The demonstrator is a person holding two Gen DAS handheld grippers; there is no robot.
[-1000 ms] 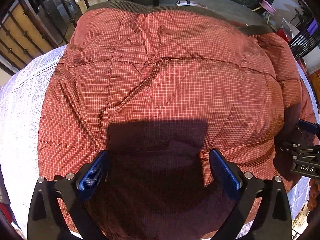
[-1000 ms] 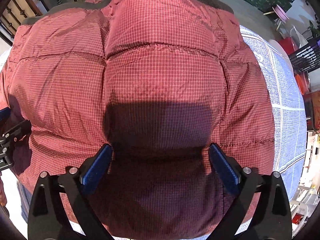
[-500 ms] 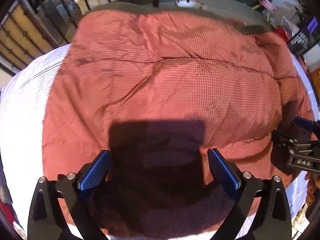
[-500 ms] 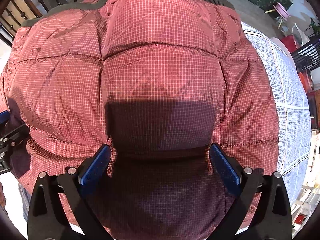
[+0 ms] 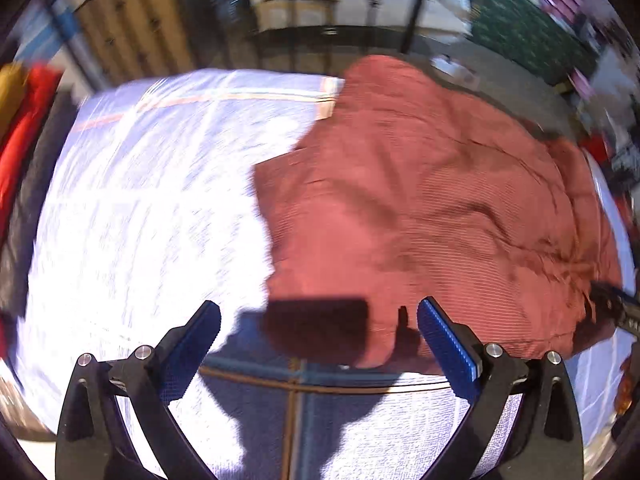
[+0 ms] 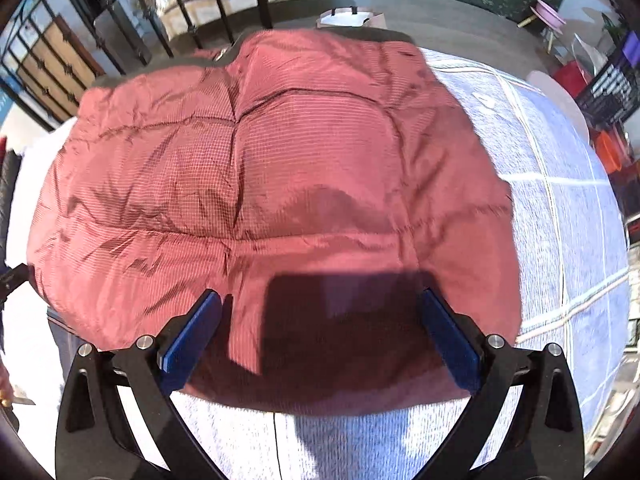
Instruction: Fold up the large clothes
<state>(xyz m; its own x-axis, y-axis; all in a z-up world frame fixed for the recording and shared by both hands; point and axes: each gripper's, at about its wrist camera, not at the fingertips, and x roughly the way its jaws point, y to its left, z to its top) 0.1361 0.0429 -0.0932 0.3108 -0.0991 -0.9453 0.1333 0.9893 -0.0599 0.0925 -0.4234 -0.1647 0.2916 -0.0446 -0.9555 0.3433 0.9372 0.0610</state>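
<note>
My left gripper [image 5: 318, 338] and right gripper [image 6: 320, 330] are both wide open, holding nothing. The puffy red jacket [image 6: 260, 184] lies on the bed [image 6: 560, 240] just past my fingers. It looks soft, light and slippery, so I'd pinch its near edge.

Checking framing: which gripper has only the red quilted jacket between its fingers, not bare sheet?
The right gripper: only the red jacket shows between its fingers. The left gripper straddles the jacket's edge, with pale sheet beside it.
</note>
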